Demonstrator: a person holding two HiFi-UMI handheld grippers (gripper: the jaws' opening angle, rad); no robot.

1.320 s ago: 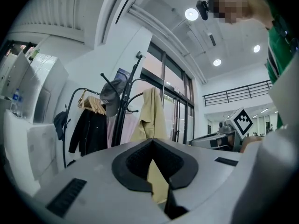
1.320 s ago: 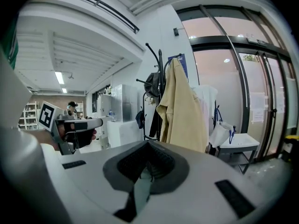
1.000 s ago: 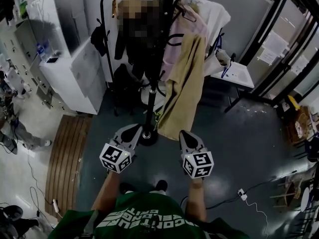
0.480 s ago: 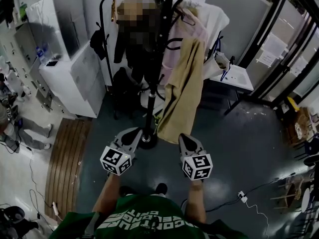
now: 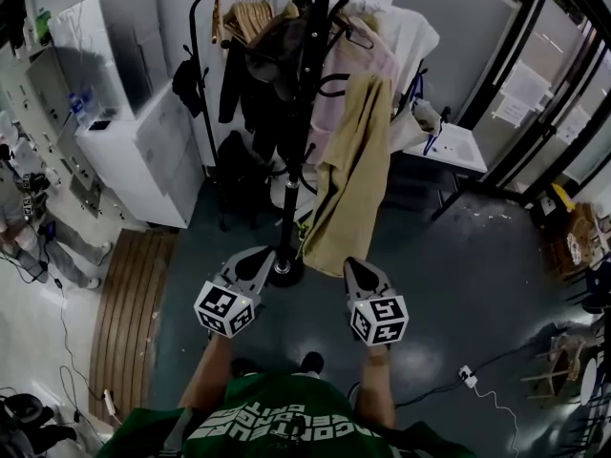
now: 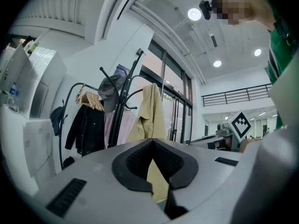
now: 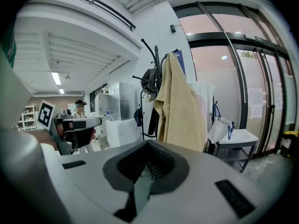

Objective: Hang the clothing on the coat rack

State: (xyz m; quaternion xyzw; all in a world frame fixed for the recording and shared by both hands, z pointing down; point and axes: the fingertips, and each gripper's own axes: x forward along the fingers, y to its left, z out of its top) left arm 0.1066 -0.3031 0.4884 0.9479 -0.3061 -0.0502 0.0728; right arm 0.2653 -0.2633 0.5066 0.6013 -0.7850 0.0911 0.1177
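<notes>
Little change since a second ago: both grippers at same low pose, bystander (image 5: 43, 232) at left edge shifted. Left gripper (image 5: 254, 260) jaws closed together, nothing between; right gripper (image 5: 357, 271) likewise, empty. Both aim toward rack base, clear of fabric: likely rest pose. Beige coat (image 5: 348, 170) hangs on black coat rack (image 5: 292, 194), beside pink garment (image 5: 360, 57); probably hung already. White print on green shirt (image 5: 258, 418) unreadable.

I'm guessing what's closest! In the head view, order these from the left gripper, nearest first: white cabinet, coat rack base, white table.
1. Coat rack base, just ahead.
2. White cabinet, off to the left.
3. White table, far right.
</notes>
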